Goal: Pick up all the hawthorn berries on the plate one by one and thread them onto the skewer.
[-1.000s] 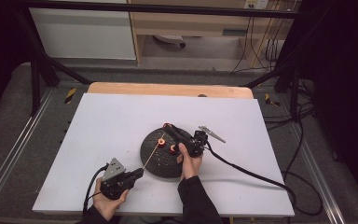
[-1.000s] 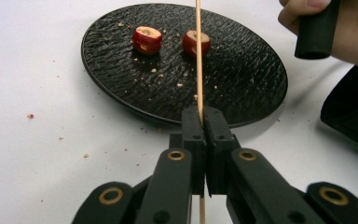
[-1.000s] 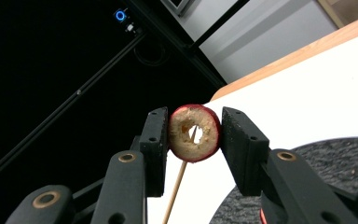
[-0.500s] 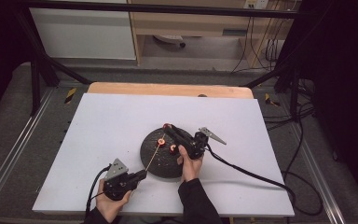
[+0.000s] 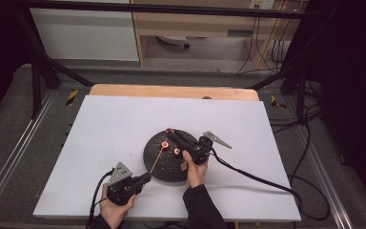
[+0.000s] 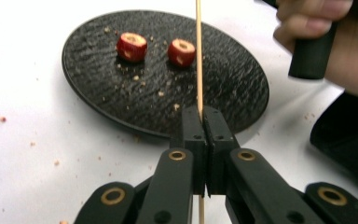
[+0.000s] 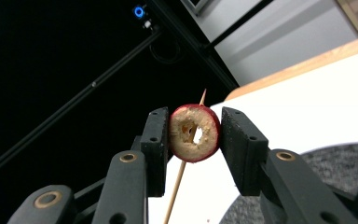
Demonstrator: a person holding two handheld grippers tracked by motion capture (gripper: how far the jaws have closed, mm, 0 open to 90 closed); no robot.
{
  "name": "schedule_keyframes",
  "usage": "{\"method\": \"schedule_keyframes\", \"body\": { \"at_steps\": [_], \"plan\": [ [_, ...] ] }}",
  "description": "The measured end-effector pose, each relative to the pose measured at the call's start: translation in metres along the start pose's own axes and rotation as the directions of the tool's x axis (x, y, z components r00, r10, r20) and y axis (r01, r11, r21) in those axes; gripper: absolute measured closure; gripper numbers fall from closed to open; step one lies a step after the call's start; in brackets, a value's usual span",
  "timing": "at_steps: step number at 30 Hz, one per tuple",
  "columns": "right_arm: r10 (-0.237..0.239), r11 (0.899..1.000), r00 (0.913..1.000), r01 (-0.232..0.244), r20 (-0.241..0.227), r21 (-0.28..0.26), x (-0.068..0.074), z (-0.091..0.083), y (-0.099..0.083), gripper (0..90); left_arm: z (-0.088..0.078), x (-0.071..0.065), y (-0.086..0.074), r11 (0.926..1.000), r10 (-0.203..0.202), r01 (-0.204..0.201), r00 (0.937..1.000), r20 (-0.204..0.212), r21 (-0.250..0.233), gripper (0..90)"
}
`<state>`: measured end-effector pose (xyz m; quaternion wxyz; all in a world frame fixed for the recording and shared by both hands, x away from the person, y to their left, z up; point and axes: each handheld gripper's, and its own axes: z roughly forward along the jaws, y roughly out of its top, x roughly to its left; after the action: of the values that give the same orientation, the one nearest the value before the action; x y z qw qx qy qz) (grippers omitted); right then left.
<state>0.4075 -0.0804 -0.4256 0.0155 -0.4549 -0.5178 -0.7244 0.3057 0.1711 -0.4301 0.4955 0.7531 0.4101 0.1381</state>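
A black round plate (image 5: 159, 164) lies on the white tabletop, with two cored red fruit pieces (image 6: 132, 46) (image 6: 182, 51) on it. My left gripper (image 6: 203, 116) is at the plate's near-left edge (image 5: 146, 177). It is shut on a thin wooden skewer (image 6: 198, 56) that slants up over the plate. My right gripper (image 7: 193, 135) reaches over the plate's far side (image 5: 168, 131). Its jaws are shut on a third cored red fruit piece (image 7: 194, 133), held above the table. The skewer (image 7: 181, 175) crosses behind this piece; I cannot tell whether it pierces it.
Crumbs dot the plate and the white surface (image 6: 28, 140) around it. The right gripper's cable (image 5: 252, 176) trails across the table to the right edge. A wooden strip (image 5: 171, 90) borders the table's far side, with dark frame poles beyond.
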Motion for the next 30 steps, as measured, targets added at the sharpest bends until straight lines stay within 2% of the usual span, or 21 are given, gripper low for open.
{"method": "schedule_keyframes", "body": {
  "at_steps": [6, 16, 19, 22, 30],
  "plan": [
    [-0.01, 0.999, 0.9999, 0.01, 0.004, 0.033, 0.0, -0.001, -0.006, 63.2, 0.01, 0.002, 0.011, 1.0, -0.009, 0.009, 0.9999, -0.005, 0.005, 88.7],
    [-0.035, 0.995, 0.9994, 0.036, -0.005, 0.095, 0.004, -0.005, -0.014, 63.0, 0.025, 0.0, 0.034, 0.9998, 0.018, -0.018, 0.9996, -0.024, 0.008, 88.7],
    [-0.036, 0.992, 0.9993, 0.036, -0.008, 0.118, 0.005, -0.006, -0.017, 62.9, 0.028, 0.0, 0.04, 0.9998, 0.018, -0.018, 0.9997, -0.018, 0.01, 88.6],
    [-0.041, 0.991, 0.9992, 0.041, -0.005, 0.131, 0.005, -0.007, -0.018, 62.8, 0.031, 0.0, 0.043, 0.9994, 0.033, -0.033, 0.9991, -0.025, 0.012, 88.6],
    [-0.036, 0.984, 0.9993, 0.035, 0.001, 0.177, 0.006, -0.008, -0.022, 62.4, 0.033, 0.002, 0.044, 0.9989, 0.044, -0.043, 0.9989, -0.017, 0.015, 88.6]
  ]
}}
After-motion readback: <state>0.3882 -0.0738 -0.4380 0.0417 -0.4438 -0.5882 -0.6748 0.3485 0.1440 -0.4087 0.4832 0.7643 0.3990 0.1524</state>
